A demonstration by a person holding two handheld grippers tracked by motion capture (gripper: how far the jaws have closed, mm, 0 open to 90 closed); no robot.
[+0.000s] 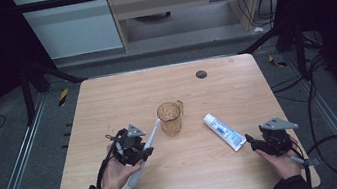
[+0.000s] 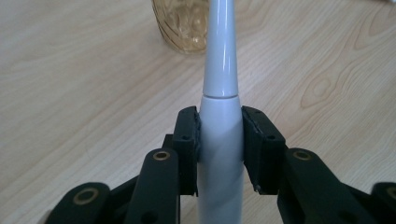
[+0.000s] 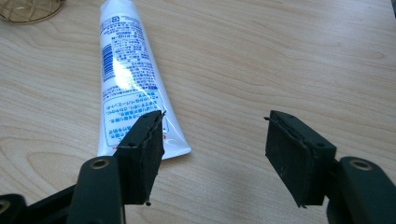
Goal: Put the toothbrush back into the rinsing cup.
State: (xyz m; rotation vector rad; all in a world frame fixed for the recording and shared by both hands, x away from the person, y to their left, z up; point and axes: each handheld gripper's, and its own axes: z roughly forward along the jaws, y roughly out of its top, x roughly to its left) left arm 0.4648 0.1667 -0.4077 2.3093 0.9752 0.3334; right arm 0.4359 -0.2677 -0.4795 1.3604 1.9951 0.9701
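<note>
From the high view, my left gripper clamps the electric toothbrush, its long axis aimed at one o'clock toward the amber cup just beyond the tip. In the left gripper view, both pads pinch the white handle (cup straight ahead at twelve). In the right gripper view, my right gripper stands wide and empty, the toothpaste tube lying off at eleven.

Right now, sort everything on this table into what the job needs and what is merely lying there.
In the job:
- white electric toothbrush, clamped in the left tool
- amber patterned glass mug, just beyond the brush tip

Lying about:
- white and blue toothpaste tube, flat by the open right tool
- dark round disc near the far edge
</note>
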